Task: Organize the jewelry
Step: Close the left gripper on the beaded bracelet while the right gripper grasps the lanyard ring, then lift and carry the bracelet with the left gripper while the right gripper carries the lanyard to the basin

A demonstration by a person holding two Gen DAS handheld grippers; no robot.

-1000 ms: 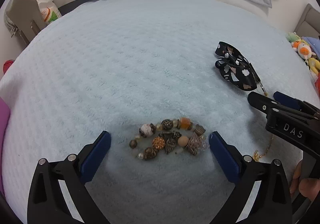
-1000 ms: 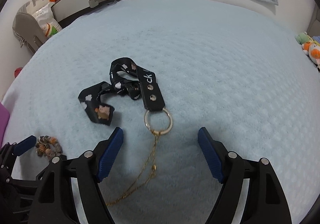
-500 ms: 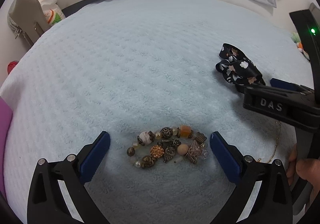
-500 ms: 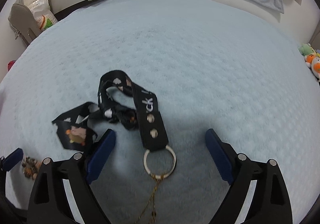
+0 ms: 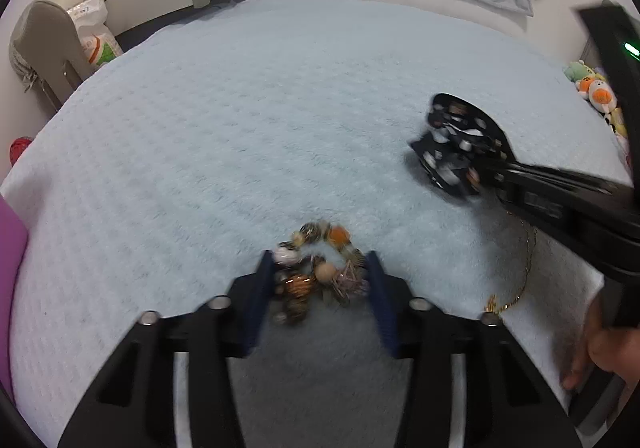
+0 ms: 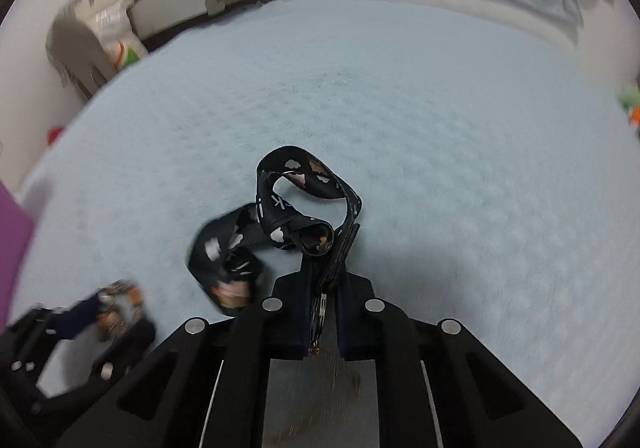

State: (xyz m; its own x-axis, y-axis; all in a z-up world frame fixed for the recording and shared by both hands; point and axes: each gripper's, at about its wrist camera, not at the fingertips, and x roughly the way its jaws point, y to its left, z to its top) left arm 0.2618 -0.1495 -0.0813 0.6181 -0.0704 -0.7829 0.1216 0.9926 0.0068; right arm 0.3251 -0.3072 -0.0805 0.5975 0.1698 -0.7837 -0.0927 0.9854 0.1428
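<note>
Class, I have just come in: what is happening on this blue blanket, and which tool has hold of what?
A person is sorting jewelry on a pale blue blanket with a tool in each hand. The left tool is closing its jaws around a beaded bracelet, which sits between the pads. The right tool is shut on the end of a black patterned strap. A thin gold chain trails from that strap across the blanket.

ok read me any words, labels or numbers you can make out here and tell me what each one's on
"ck" – white letters on the black strap, partly folded away; the rest is hidden.
Raised lettering on the right gripper in the left wrist view: too blurred to read.
Print on the white bag at the bedside: too small to read.
Nothing else legible.
</note>
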